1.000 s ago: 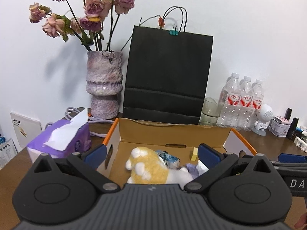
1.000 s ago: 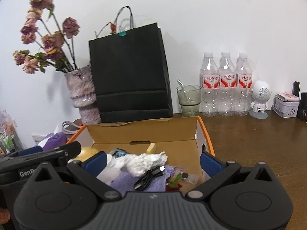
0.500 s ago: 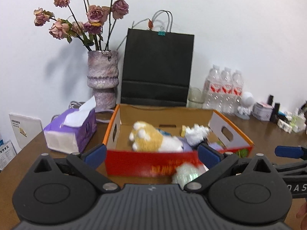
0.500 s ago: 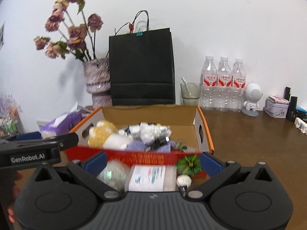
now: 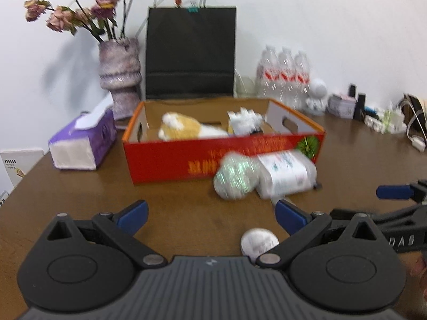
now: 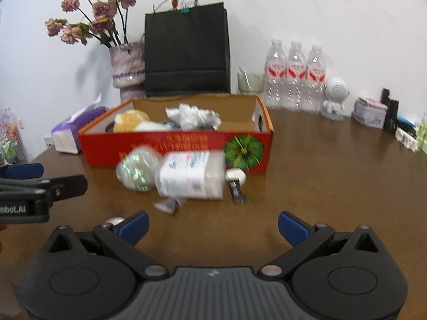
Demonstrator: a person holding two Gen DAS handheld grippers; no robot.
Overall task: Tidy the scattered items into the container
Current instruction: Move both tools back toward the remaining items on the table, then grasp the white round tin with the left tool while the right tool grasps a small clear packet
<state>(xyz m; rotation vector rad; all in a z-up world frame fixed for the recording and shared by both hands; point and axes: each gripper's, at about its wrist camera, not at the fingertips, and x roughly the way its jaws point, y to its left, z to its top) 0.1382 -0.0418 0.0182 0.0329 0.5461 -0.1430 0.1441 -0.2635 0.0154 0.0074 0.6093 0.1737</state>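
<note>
red box (image 6: 170,150), bottle (image 6: 190,178) lying before it, right gripper (image 6: 213,225) fingers apart

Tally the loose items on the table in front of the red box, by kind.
Glittery ball: 1
Clear labelled bottle: 1
Crumpled wrapper: 1
Small black comb-like piece: 1
White round lids or discs: 2
Total: 6

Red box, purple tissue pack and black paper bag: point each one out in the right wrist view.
Red box (image 6: 170,148), right wrist view, on its printed front wall.
Purple tissue pack (image 6: 80,118), right wrist view, on its purple top.
Black paper bag (image 6: 186,53), right wrist view, on the middle of its front face.
</note>
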